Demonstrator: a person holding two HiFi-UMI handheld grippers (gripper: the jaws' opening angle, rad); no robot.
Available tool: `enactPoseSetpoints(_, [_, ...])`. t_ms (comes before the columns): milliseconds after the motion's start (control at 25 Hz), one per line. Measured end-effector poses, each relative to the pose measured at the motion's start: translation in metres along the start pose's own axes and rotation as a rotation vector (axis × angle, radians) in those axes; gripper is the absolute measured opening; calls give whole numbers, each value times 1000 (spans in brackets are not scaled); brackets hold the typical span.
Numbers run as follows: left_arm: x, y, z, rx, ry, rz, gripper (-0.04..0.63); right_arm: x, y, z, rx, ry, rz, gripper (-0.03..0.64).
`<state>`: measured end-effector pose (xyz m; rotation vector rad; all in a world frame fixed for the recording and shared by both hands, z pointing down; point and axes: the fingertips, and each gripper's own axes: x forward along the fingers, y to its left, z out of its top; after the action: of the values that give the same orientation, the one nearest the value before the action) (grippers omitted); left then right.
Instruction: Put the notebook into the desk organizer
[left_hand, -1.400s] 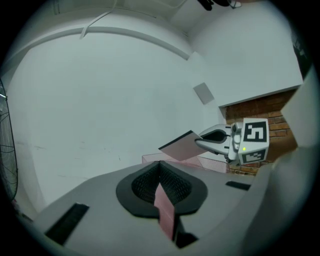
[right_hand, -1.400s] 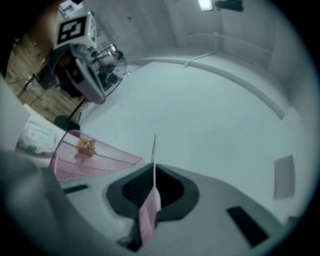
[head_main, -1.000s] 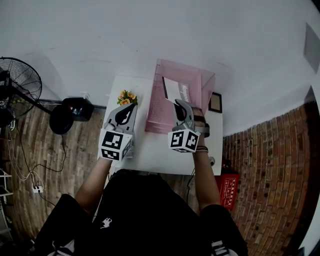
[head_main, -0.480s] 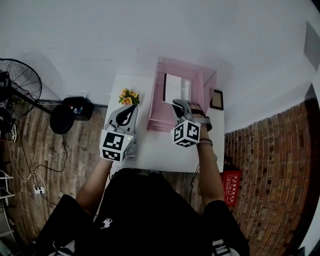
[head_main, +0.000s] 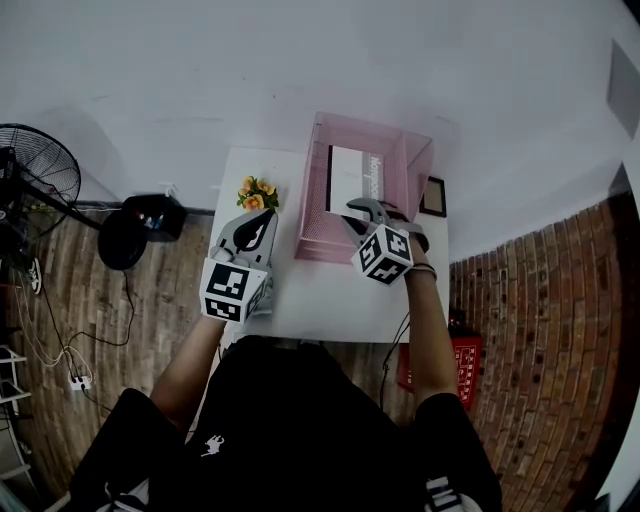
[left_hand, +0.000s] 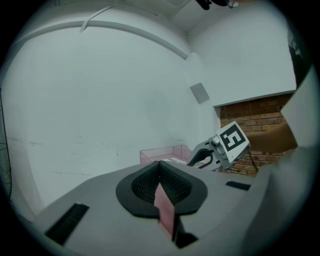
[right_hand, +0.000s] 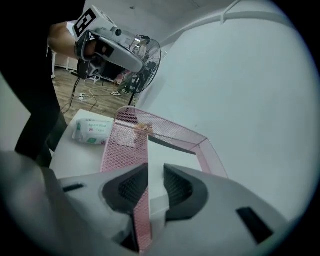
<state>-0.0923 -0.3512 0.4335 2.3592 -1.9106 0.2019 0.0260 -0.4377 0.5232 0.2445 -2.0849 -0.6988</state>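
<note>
- Notebook (head_main: 352, 182) sits inside organizer (head_main: 312, 225).
- Right gripper (head_main: 360, 208) is at organizer's near rim; its jaws have just been opening and stand slightly apart, the notebook edge loose between them.
- Advised: lift straight out, clear of the mesh.
- Left gripper (head_main: 250, 225) is left of organizer, closed, empty.

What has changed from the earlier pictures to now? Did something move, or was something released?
The right gripper tipped down toward the desk organizer and lowered the notebook into it. Its jaws have just been opening; the notebook is between them but no longer pinched. The left gripper, shut, the flowers and the organizer stayed in place.
</note>
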Motion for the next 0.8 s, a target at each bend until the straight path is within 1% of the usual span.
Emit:
enactPoseSetpoints(120, [1, 2, 1, 6, -1, -2, 3, -1, 4, 1, 34, -7, 66, 130])
enactPoseSetpoints(240, [1, 4, 2, 7, -4, -1, 3, -5, 5, 6, 71, -27, 118, 218])
enactPoseSetpoints(280, [1, 4, 2, 6, -5, -2, 3, -7, 4, 6, 81, -29, 124, 227])
enactPoseSetpoints(440, [4, 3, 5, 13, -10, -18, 3, -13, -2, 7, 132, -42, 90, 227])
enactPoseSetpoints(600, [6, 4, 4, 19, -2, -45, 3, -25, -10, 12, 251, -95, 20, 224])
enactPoseSetpoints(720, [8, 3, 5, 8, 0, -92, 2, -35, -11, 14, 363, -142, -39, 176])
enactPoseSetpoints(800, [10, 2, 6, 12, -2, -129, 2, -41, -11, 14, 445, -163, -82, 112])
